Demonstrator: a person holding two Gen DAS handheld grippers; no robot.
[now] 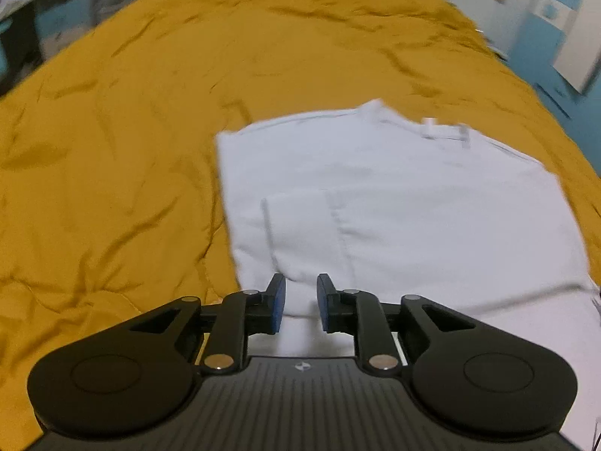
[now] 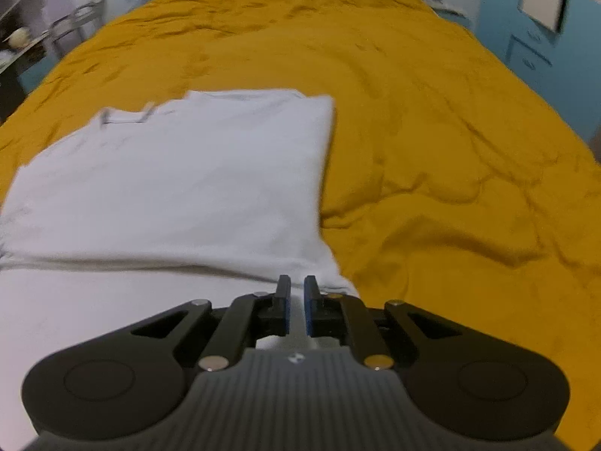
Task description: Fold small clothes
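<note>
A white shirt [image 1: 394,203] lies flat on the mustard bedspread [image 1: 112,150], collar and label at the far end and a sleeve folded onto its body. My left gripper [image 1: 300,300] hovers over the shirt's near left part. Its blue pads [image 1: 278,300] stand apart, with only cloth lying behind the gap, so it is open. The right wrist view shows the same shirt [image 2: 180,173] with its right edge folded straight. My right gripper [image 2: 296,308] is at the shirt's near right corner, its pads almost together with a thin strip of white cloth between them.
The bedspread [image 2: 450,150] stretches wide and wrinkled to the left of the shirt, to its right and beyond it. Blue walls and white cabinet doors [image 1: 571,49] stand past the bed's far right edge. Shelves [image 2: 22,37] are at the far left.
</note>
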